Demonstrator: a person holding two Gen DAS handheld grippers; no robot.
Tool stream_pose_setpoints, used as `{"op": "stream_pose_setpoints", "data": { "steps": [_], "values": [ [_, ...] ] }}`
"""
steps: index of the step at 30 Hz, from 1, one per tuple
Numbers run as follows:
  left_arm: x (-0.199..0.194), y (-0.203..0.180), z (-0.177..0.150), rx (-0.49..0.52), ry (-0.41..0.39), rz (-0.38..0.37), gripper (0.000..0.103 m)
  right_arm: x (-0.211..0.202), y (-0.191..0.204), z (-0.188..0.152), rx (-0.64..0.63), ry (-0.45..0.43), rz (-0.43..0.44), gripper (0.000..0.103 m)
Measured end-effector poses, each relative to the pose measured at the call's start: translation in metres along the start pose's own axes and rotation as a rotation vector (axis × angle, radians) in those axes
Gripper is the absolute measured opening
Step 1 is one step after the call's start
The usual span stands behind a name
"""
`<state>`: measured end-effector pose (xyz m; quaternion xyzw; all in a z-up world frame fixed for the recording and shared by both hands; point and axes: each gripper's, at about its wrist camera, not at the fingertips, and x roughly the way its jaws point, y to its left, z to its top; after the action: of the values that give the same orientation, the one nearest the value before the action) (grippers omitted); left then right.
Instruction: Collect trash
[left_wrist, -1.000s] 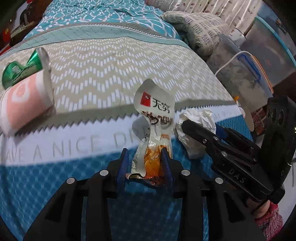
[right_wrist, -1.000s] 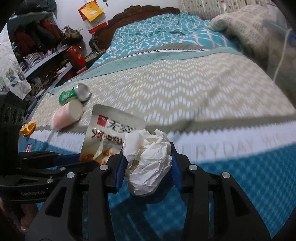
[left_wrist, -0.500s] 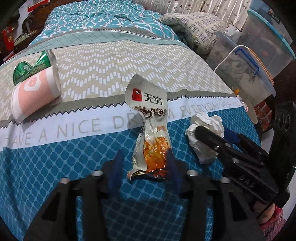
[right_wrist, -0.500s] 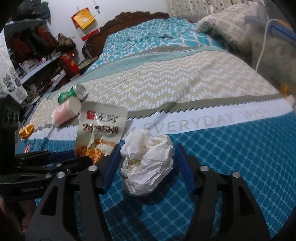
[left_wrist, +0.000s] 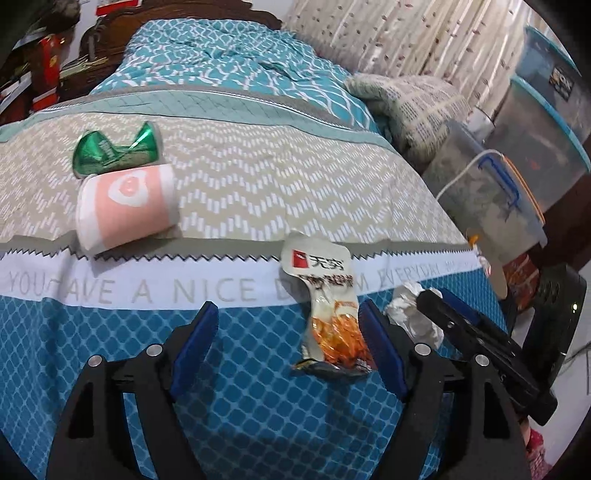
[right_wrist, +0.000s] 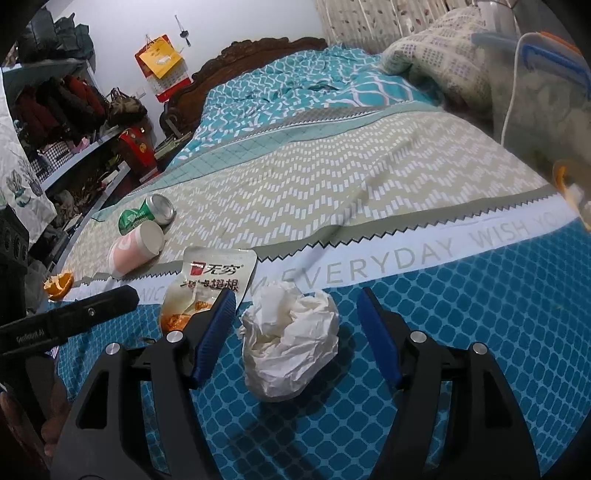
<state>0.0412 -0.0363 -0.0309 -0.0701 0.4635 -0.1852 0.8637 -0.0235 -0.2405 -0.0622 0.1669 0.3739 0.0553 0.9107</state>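
Note:
A torn snack wrapper lies flat on the blue part of the bedspread. My left gripper is over it with its jaws opening; the wrapper lies just inside the right finger, unpressed. A crumpled white tissue ball rests between the opening jaws of my right gripper, with a gap on both sides. Farther up the bed lie a pink paper cup and a crushed green can, side by side. An orange peel sits at the bed's left edge.
Lidded plastic storage boxes with a white cable stand off the bed's right side. A folded patterned blanket lies at the far right of the bed. A dark wooden headboard and cluttered shelves lie beyond to the left.
Both grippers have opened: the left let go of the snack wrapper, the right let go of the tissue ball. Both pulled back a little; wrapper and tissue now lie on the bed.

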Motion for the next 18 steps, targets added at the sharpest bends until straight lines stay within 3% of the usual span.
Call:
{"op": "stream_pose_setpoints", "data": {
  "steps": [10,18],
  "values": [
    [-0.013,0.032,0.007,-0.068,-0.020,-0.013,0.075,-0.005,-0.004,0.003,0.027,-0.009,-0.001,0.070],
    [-0.015,0.033,-0.006,0.003,0.002,-0.088,0.085,-0.013,-0.015,-0.006,0.082,-0.010,0.007,0.071]
  ]
}}
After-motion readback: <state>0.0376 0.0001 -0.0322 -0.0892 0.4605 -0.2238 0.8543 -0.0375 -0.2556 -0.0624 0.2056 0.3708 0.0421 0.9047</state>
